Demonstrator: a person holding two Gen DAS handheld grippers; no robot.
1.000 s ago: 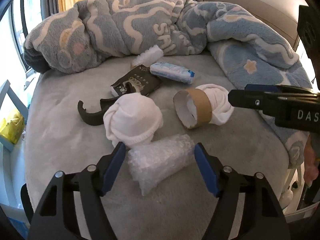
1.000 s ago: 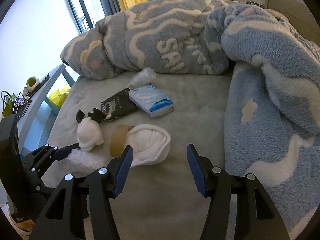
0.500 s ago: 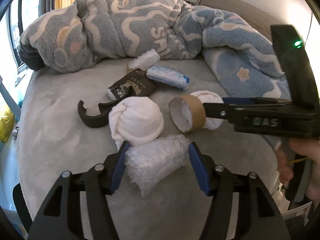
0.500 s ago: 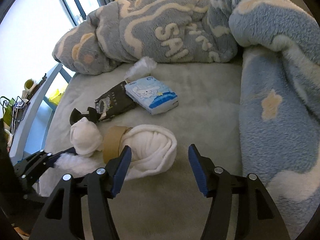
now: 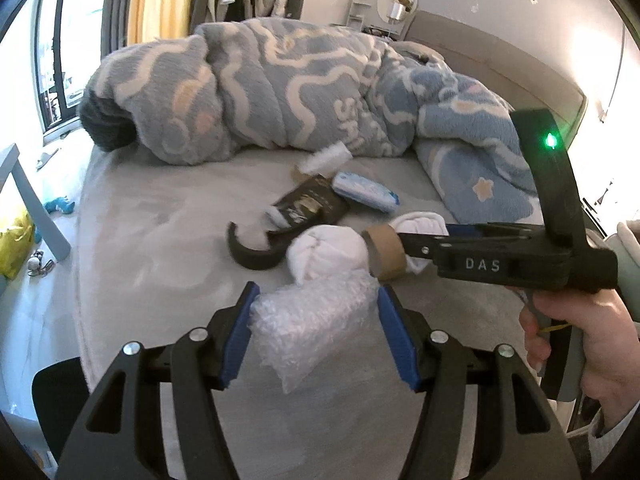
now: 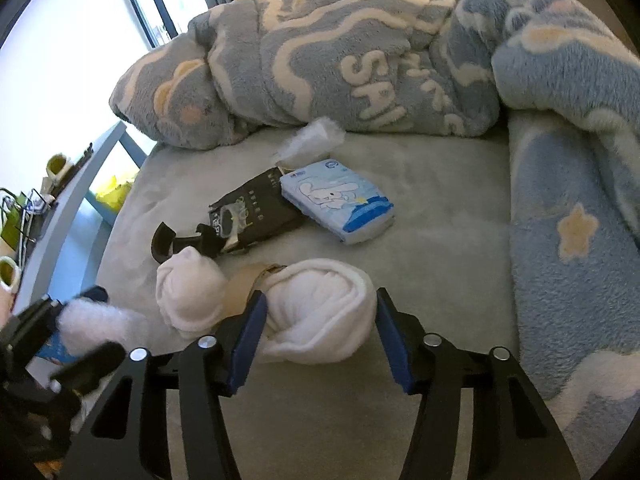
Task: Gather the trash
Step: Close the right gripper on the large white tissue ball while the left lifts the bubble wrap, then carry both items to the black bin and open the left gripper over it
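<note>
**Trash on the bed, both jaws straddling their targets**

Trash lay scattered on the grey bed sheet (image 6: pixel 440 240). The left gripper (image 5: pixel 318 334) had its jaws apart, with a crumpled wad of clear bubble wrap (image 5: pixel 308 320) lying between the blue pads, seemingly touching both. Just beyond those jaws sat a knotted white sock ball (image 5: pixel 326 254), and further out a curved black plastic piece (image 5: pixel 250 254), a torn black foil packet (image 5: pixel 310 206) and a blue-and-white tissue pack (image 5: pixel 366 192).

The right gripper (image 6: pixel 320 334) also had its jaws apart, set on either side of a rolled white sock bundle (image 6: pixel 320 312). A brown cardboard tape roll (image 6: pixel 248 284) rested just past the left-hand jaw, against that bundle. Far ahead of both jaws lay a heaped blue-and-cream fleece blanket (image 6: pixel 340 60), with a small clear plastic wrapper (image 6: pixel 310 142) at its foot.
</note>
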